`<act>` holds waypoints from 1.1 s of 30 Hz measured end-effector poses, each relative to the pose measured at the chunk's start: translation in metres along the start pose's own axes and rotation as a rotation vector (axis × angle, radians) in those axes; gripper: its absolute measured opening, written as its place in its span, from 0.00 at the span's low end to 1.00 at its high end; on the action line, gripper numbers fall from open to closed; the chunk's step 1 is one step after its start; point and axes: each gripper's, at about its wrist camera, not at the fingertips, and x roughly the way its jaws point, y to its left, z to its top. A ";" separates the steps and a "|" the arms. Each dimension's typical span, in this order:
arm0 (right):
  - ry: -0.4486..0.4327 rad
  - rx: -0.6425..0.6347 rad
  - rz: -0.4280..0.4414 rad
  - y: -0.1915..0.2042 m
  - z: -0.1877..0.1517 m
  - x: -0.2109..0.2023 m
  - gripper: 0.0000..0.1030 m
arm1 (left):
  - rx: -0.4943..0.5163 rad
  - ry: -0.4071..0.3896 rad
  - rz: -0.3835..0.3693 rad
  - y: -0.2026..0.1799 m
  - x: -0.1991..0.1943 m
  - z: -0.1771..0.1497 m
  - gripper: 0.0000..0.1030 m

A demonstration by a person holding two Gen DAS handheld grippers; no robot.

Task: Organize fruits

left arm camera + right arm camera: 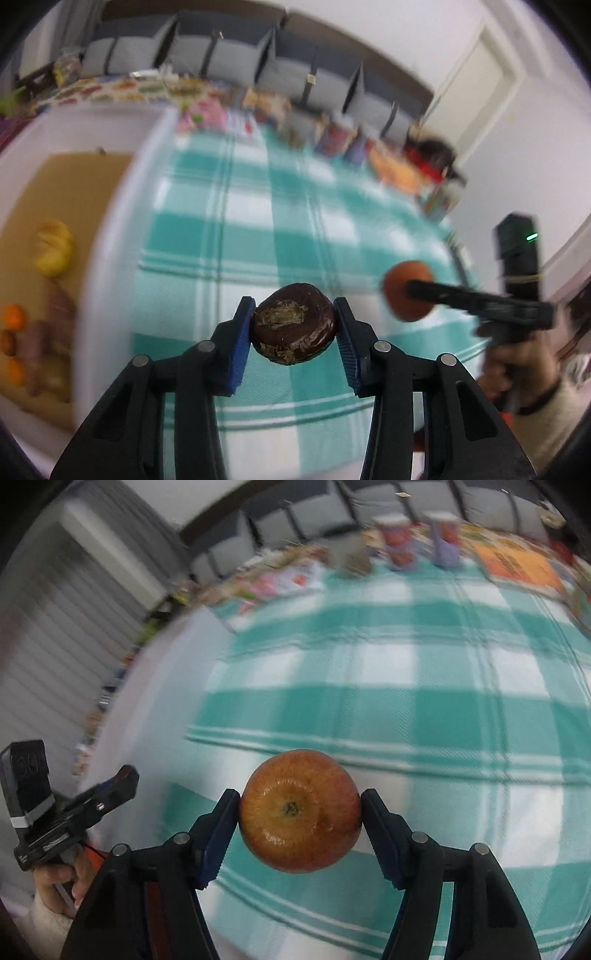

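My left gripper point(294, 301) is shut on a dark brown round fruit point(293, 330), held above the teal checked cloth point(258, 206). My right gripper point(301, 794) is shut on an orange-red apple point(299, 810), its blossom end towards the camera. In the left wrist view the apple point(395, 295) and right gripper point(415, 286) hang at the right, held by a hand point(517, 365). At the lower left of the right wrist view the left gripper point(123, 777) shows; its fruit is hidden. A white tray point(110, 229) with a brown floor holds a yellow fruit point(53, 251) and small oranges point(14, 315).
Cups point(399, 542) and colourful packets point(517, 561) line the table's far edge, with grey sofa cushions point(236, 55) behind. The white tray's rim point(159, 686) lies left of the cloth. A white door point(476, 88) stands at the far right.
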 end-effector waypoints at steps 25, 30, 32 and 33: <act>0.338 -0.912 -0.156 0.323 0.040 0.230 0.65 | -0.342 0.285 0.514 0.265 0.020 0.027 0.46; 0.344 -0.959 -0.205 0.321 0.033 0.248 0.66 | -0.326 0.216 0.550 0.257 0.000 0.025 0.69; 0.328 -0.926 -0.194 0.317 0.039 0.238 0.69 | -0.283 0.163 0.575 0.246 -0.017 0.028 0.74; 0.311 -0.908 -0.191 0.315 0.044 0.228 0.75 | -0.252 0.117 0.596 0.235 -0.031 0.028 0.79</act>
